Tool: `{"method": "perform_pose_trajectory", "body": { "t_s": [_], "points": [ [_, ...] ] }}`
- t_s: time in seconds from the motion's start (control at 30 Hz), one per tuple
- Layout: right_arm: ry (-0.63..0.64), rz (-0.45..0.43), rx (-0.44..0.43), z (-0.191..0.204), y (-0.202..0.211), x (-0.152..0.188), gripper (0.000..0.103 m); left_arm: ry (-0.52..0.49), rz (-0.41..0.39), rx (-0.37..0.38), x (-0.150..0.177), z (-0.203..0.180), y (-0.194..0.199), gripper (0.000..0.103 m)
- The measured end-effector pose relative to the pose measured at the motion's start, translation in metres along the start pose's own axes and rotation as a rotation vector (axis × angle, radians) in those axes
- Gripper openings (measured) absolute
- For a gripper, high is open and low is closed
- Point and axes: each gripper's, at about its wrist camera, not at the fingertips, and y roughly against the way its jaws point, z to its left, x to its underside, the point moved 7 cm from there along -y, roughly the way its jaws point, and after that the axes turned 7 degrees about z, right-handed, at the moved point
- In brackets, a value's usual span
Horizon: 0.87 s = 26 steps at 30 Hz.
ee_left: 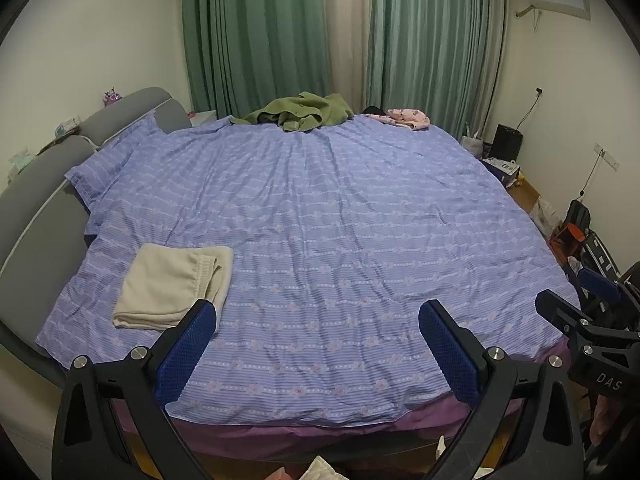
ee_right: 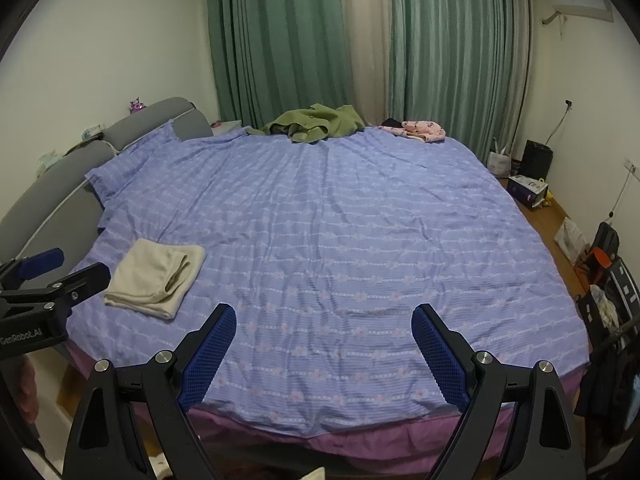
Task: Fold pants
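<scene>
Cream pants [ee_left: 174,284] lie folded into a neat rectangle on the near left of the purple bed cover [ee_left: 320,220]; they also show in the right wrist view [ee_right: 154,276]. A crumpled green garment [ee_left: 300,112] and a pink patterned garment [ee_left: 400,118] lie at the far edge of the bed, also seen from the right wrist as green garment [ee_right: 316,122] and pink garment [ee_right: 420,130]. My left gripper [ee_left: 318,320] is open and empty above the near bed edge. My right gripper [ee_right: 324,322] is open and empty, beside the left one.
A grey headboard [ee_left: 48,184] runs along the left. Green curtains [ee_left: 256,32] hang behind the bed. Boxes, bags and a black speaker [ee_right: 538,158] stand on the wooden floor at the right. A pillow [ee_left: 116,156] lies at the far left.
</scene>
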Motion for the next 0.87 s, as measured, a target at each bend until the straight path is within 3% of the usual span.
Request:
{"method": "perform_pose_trajectory", "body": {
  "t_s": [0.33, 0.87],
  "points": [
    [-0.005, 0.012, -0.003, -0.0001, -0.0028, 0.0021, 0.090, -0.003, 0.005, -0.038, 0.0041, 0.0013, -0.0031, 0.103],
    [-0.009, 0.019, 0.001, -0.0016, -0.0051, 0.0066, 0.090, -0.005, 0.007, -0.039, 0.0029, 0.0010, -0.0047, 0.103]
  ]
}}
